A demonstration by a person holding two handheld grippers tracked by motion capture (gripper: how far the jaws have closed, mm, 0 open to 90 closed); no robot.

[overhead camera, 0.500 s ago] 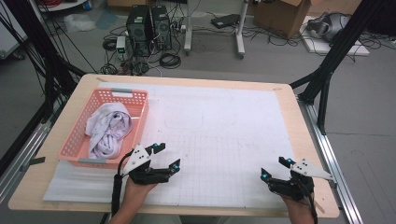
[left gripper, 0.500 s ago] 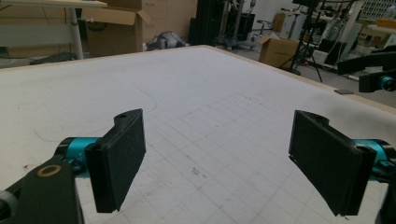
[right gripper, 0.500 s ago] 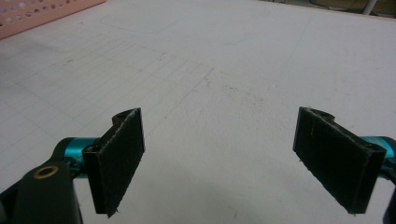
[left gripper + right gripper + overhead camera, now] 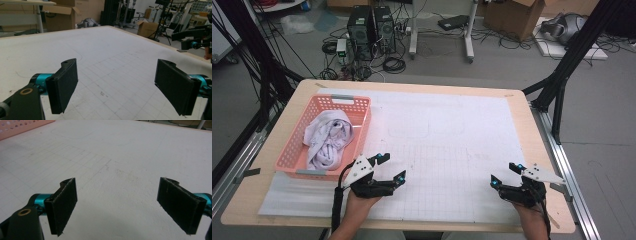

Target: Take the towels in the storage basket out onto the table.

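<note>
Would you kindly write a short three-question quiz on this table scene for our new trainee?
1. True or false: the left gripper holds the cloth.
2. Where does the cloth lie? A) on the mat B) in the basket C) on the floor
3. Fill in: the right gripper has its jaws ____.

Key
1. False: its jaws stand open over the white mat, with nothing between them.
2. B: it is bunched inside the pink basket at the table's left.
3. Open, with bare mat between them.
</note>
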